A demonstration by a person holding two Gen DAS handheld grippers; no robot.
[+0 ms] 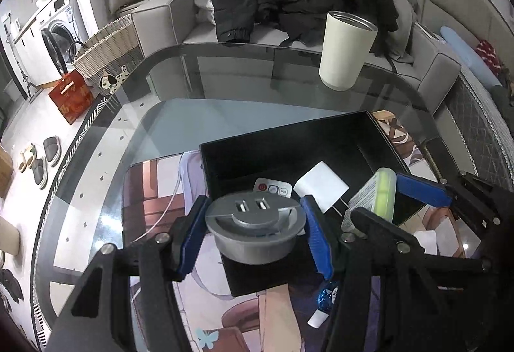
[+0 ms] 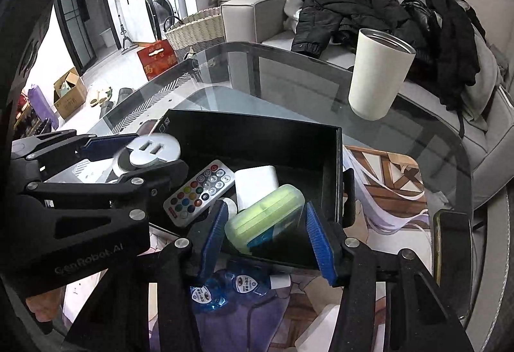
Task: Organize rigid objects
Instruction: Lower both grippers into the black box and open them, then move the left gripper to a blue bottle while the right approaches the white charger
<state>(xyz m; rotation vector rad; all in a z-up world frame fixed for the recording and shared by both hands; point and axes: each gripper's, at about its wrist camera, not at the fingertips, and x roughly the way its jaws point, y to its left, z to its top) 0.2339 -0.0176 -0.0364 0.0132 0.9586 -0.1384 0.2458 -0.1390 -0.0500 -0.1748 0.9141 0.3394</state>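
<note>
We are clamping our left gripper (image 1: 253, 231) on the round grey USB socket (image 1: 253, 223) over the black box (image 2: 331, 165), our right gripper (image 2: 265, 231) squeezing the green case (image 2: 263, 220) above the box's near edge, remote (image 2: 199, 191) and white charger (image 2: 255, 183) lying inside

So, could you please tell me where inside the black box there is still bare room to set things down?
The far half of the open black box, along its back wall, is bare. The near half is crowded: white button remote, white square charger, and green-lidded plastic case between the right gripper's fingers. Bare glass tabletop also lies between box and cream tumbler.
</note>
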